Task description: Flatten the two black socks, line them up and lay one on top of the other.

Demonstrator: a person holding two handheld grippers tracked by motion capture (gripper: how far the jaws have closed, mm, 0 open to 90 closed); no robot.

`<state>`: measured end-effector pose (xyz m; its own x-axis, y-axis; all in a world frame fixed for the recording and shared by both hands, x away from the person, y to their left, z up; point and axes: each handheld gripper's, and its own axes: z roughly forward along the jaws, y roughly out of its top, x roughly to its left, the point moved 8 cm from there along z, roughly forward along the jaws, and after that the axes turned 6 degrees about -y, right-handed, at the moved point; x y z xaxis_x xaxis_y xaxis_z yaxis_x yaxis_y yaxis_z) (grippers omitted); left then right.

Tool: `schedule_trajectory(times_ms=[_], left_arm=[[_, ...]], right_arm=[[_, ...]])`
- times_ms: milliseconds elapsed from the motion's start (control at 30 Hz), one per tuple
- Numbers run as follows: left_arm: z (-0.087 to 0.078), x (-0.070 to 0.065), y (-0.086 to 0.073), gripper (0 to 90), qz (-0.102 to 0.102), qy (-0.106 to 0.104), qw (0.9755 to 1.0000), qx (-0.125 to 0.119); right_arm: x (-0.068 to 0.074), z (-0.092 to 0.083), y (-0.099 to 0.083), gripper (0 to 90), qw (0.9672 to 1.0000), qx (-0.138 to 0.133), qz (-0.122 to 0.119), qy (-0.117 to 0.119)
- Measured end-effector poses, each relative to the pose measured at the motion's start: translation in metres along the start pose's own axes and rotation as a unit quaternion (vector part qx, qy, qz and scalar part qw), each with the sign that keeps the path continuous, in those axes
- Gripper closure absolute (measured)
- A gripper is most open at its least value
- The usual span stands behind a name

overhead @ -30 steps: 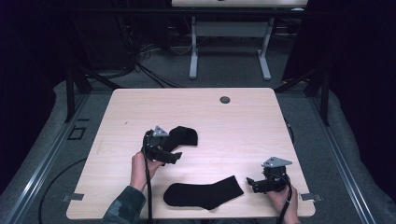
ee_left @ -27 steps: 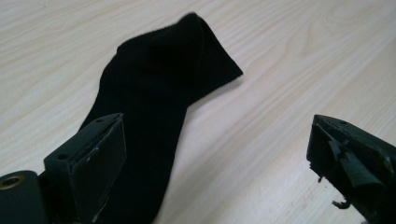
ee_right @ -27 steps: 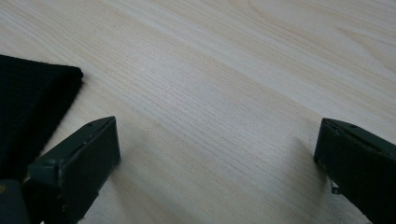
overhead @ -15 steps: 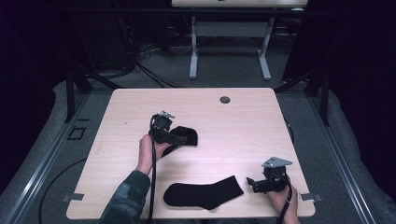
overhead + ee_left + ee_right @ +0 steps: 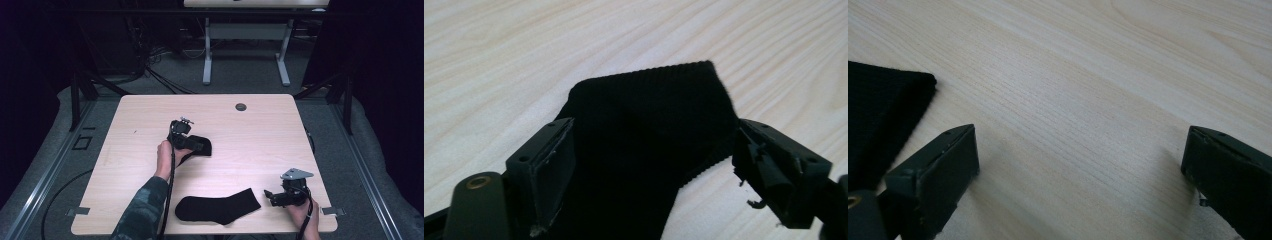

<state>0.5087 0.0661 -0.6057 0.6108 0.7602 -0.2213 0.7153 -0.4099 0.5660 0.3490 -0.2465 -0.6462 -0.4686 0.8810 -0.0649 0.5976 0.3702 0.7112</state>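
Left gripper (image 5: 186,142) moved over one of two socks (image 5: 200,146), fingers closing, right gripper (image 5: 272,196) spread.

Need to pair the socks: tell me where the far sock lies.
In the high view, the far sock lies mid-table, left of centre, under the left gripper, beyond the near sock.

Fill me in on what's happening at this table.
A person works two handheld grippers over a wooden table with two black socks. The left gripper has its jaws straddling the far sock; they have just been closing but are not yet pinching it. The right gripper sits open beside the near sock.
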Motion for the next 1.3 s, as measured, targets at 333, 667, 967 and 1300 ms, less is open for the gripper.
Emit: schedule_trajectory(times_ms=[333, 667, 967, 1300], left_arm=[[0.017, 0.002, -0.01, 33.5, 0.005, 0.01, 0.9994, 0.032], [0.02, -0.002, -0.011, 52.6, 0.018, 0.022, 0.999, 0.033], [0.018, -0.003, -0.012, 76.7, 0.012, 0.004, 0.9998, 0.017], [-0.004, -0.023, -0.008, 78.7, 0.038, -0.016, 0.999, -0.017]], right_arm=[[0.0, 0.0, 0.0, 1.7, 1.0, -0.001, 0.001, -0.001], [0.0, -0.001, 0.0, 1.9, 1.0, 0.002, -0.002, -0.001], [0.0, 0.0, 0.0, 1.9, 1.0, 0.001, -0.001, -0.002], [-0.001, -0.001, 0.0, 2.3, 1.0, 0.001, -0.002, -0.002]])
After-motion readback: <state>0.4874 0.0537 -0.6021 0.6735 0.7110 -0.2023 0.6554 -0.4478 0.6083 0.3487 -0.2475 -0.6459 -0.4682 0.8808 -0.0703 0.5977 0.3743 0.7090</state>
